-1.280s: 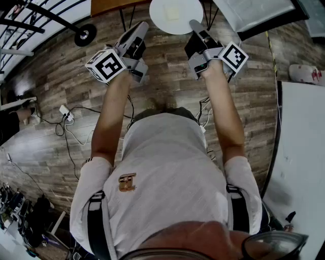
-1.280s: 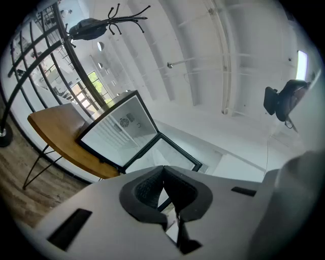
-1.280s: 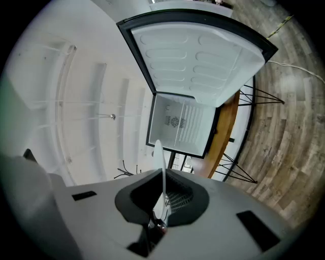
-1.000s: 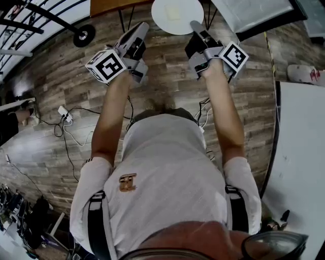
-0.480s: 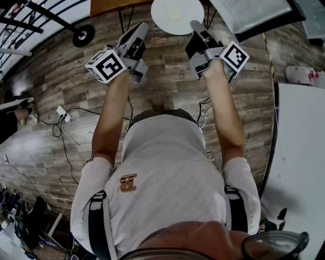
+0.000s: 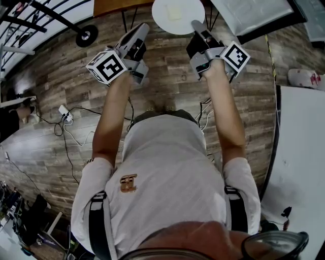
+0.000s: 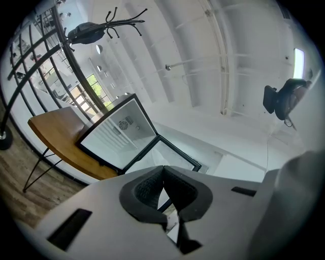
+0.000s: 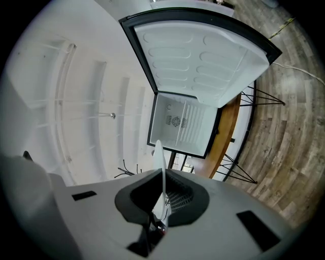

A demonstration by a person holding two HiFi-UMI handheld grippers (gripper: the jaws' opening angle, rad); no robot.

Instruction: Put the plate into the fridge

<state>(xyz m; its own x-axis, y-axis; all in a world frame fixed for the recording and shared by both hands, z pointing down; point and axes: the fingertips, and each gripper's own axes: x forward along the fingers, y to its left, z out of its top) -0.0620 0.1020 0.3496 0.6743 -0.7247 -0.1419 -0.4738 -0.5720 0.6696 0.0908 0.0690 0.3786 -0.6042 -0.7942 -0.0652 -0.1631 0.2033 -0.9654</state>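
Head view: right gripper (image 6: 196, 25) holds the white plate (image 6: 175, 14) by its rim, left gripper (image 6: 138, 30) alongside. Left gripper view: jaws pressed together, nothing between them, open fridge (image 7: 119, 134) ahead. Right gripper view: jaws pinch the plate, seen edge-on, facing the fridge.

I work in what looks like a lab studio: plank floor (image 6: 167, 91), loose cables (image 6: 68, 131) at left, small fridge (image 7: 121, 133) on a wooden table (image 7: 51, 134).
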